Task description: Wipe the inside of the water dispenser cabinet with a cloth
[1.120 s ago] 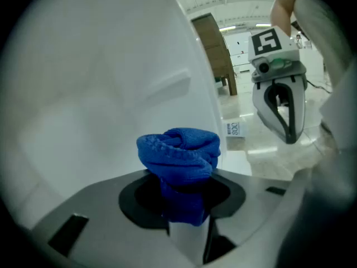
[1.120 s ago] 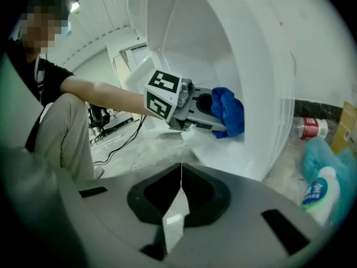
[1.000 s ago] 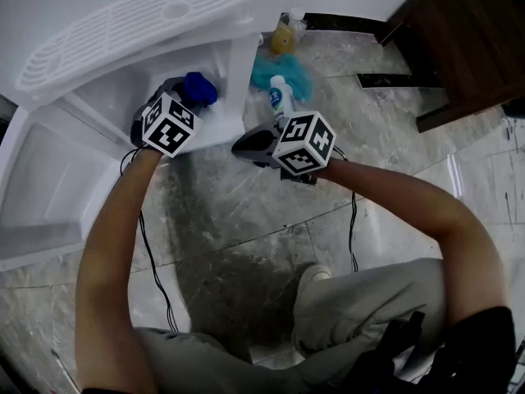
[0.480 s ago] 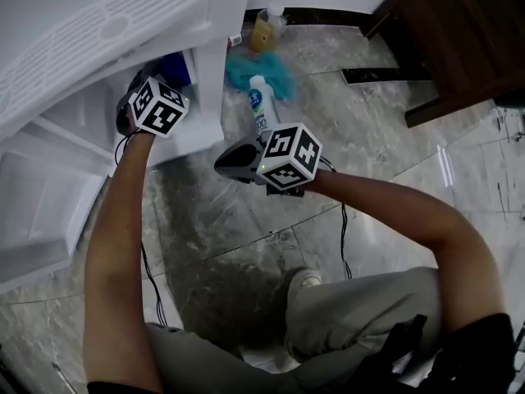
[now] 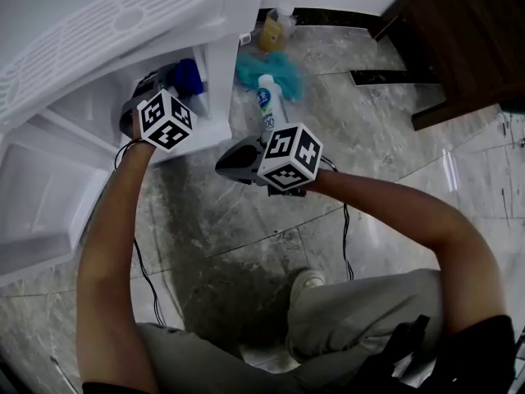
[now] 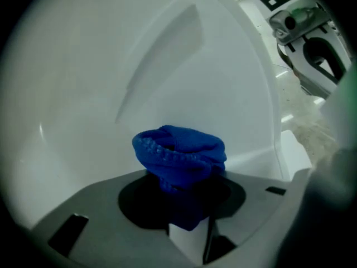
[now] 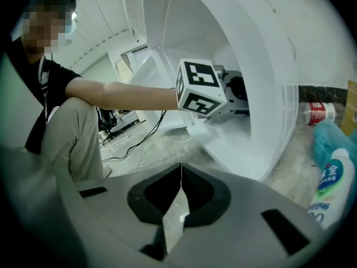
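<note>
The white water dispenser (image 5: 107,31) lies on the floor with its cabinet (image 5: 217,80) open toward me. My left gripper (image 5: 176,83) reaches into the cabinet, shut on a bunched blue cloth (image 5: 189,76). In the left gripper view the blue cloth (image 6: 179,155) bulges out of the left gripper (image 6: 183,197) close to the cabinet's white inner wall (image 6: 111,66); whether it touches cannot be told. My right gripper (image 5: 223,165) hovers just outside the opening, shut and empty. In the right gripper view the right gripper (image 7: 179,172) has its jaws together, and the left gripper's marker cube (image 7: 199,87) shows inside the cabinet.
A white detergent bottle (image 5: 269,105) lies on the stone floor beside a teal cloth (image 5: 275,71) and a yellow bottle (image 5: 277,29). The open cabinet door (image 5: 41,195) lies at the left. Dark wooden furniture (image 5: 476,39) stands at the right. A cable (image 5: 146,261) runs under my left arm.
My left gripper has shifted a little sideways inside the cabinet and rolled, carrying the blue cloth along. The right gripper has stayed in place, still shut.
</note>
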The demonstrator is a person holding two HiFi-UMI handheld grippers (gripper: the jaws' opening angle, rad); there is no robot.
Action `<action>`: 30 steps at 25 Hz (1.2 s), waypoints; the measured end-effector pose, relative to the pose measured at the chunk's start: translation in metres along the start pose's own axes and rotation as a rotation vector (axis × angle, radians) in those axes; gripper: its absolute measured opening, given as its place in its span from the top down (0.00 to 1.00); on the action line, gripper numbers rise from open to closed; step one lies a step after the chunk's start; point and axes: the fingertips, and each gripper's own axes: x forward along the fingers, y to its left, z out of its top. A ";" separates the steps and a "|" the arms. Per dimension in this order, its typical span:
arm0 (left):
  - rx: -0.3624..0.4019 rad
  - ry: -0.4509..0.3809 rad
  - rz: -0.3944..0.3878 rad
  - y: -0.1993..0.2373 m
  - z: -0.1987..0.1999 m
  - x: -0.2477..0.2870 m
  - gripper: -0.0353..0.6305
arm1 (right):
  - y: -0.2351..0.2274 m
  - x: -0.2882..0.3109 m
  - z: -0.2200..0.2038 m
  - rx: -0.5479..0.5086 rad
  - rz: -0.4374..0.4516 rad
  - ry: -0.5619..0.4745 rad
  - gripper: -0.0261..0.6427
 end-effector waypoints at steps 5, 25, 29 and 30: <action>-0.092 0.051 0.013 0.017 -0.008 0.015 0.73 | 0.002 -0.003 -0.011 0.017 0.004 0.012 0.96; -0.269 0.095 0.030 0.025 -0.010 0.023 0.73 | 0.036 0.008 -0.026 -0.083 0.094 0.113 0.96; -0.498 0.033 -0.036 0.022 -0.010 0.008 0.73 | 0.050 0.010 -0.034 -0.106 0.126 0.147 0.96; -0.550 0.009 -0.056 0.021 -0.006 0.001 0.73 | 0.052 0.011 -0.036 -0.113 0.130 0.158 0.96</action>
